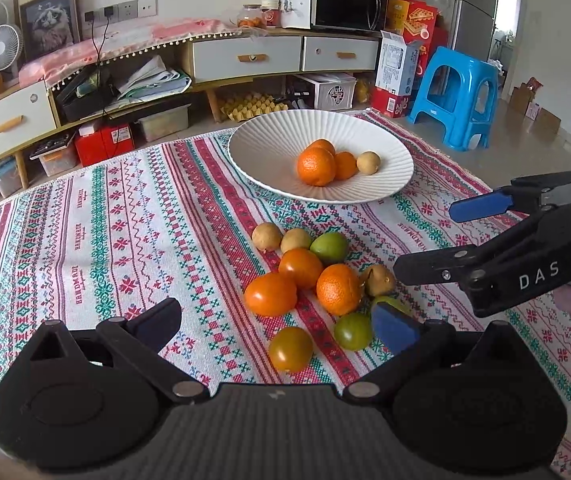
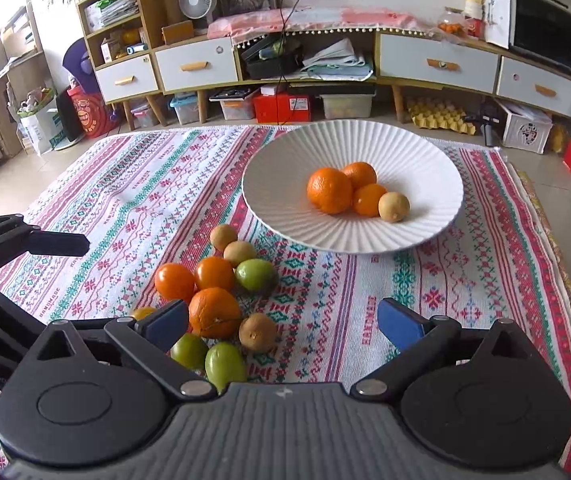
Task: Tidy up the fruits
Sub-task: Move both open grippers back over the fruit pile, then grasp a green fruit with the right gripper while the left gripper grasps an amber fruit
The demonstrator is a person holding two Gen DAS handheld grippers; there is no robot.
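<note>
A white ribbed plate [image 1: 269, 136] [image 2: 365, 132] sits at the far side of the patterned cloth and holds three oranges [image 1: 316, 166] [image 2: 329, 190] and a small brown fruit [image 2: 393, 207]. Nearer lies a pile of several loose fruits: oranges [image 1: 337, 288] [image 2: 213, 312], green ones [image 1: 351, 330] [image 2: 225, 364] and brown ones [image 1: 377, 280] [image 2: 257, 332]. My left gripper [image 1: 277, 322] hangs open over the pile's near edge. My right gripper [image 2: 285, 322] [image 1: 445, 236] is open at the pile's right side, its left pad beside an orange. Neither holds anything. One left finger [image 2: 57, 244] shows at the left edge.
The striped cloth [image 1: 125, 240] covers the table to its edges. Beyond stand a low sideboard with drawers [image 1: 245, 58], a microwave [image 1: 345, 2], floor boxes and a blue stool [image 1: 457, 92] at the right.
</note>
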